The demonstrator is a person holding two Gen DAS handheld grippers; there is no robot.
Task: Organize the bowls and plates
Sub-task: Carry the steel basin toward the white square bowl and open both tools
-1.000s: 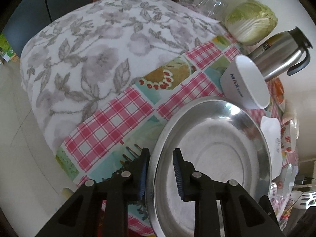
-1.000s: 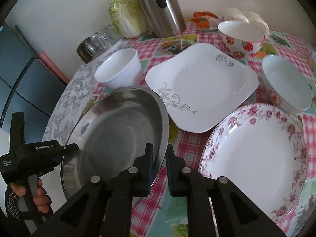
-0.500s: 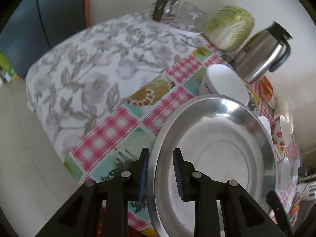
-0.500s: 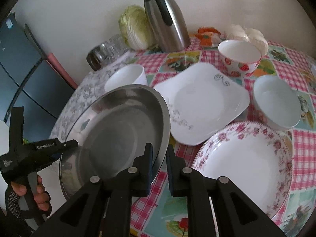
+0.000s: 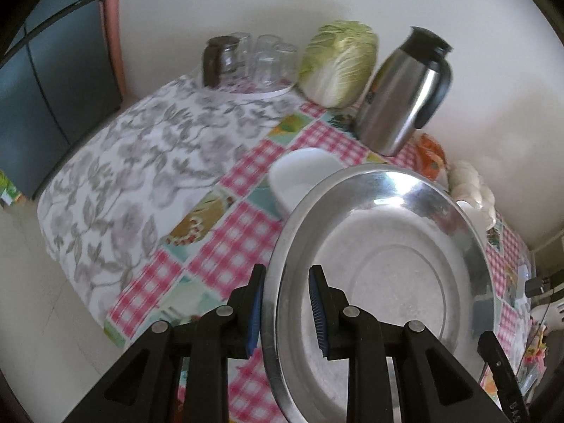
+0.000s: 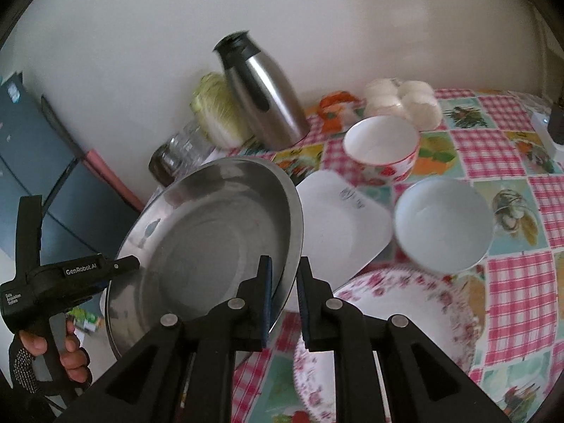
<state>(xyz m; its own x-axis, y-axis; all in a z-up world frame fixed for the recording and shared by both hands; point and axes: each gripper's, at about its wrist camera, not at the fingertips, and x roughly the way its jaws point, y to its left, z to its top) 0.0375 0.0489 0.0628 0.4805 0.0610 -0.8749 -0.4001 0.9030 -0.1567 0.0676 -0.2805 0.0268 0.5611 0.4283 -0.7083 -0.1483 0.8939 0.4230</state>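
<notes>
A large round steel plate (image 5: pixel 387 268) is held in the air above the table, tilted. My left gripper (image 5: pixel 285 312) is shut on its near rim. My right gripper (image 6: pixel 283 296) is shut on the opposite rim of the steel plate (image 6: pixel 211 239); the left gripper's body (image 6: pixel 70 278) shows at its far side. On the table lie a white square plate (image 6: pixel 338 225), a pink floral round plate (image 6: pixel 394 331), a plain white bowl (image 6: pixel 444 224), a strawberry-print bowl (image 6: pixel 382 144) and a small white bowl (image 5: pixel 299 179), partly hidden by the steel plate.
A steel thermos jug (image 6: pixel 261 88), a cabbage (image 5: pixel 338 63) and upturned glasses (image 5: pixel 253 58) stand along the wall. White buns in a bag (image 6: pixel 402 100) lie at the back. The table (image 5: pixel 134 162) has a checked and floral cloth; its left edge drops to the floor.
Both grippers have lifted the steel plate higher off the table and tilted it up. The views have swung toward the wall and the plates below look smaller.
</notes>
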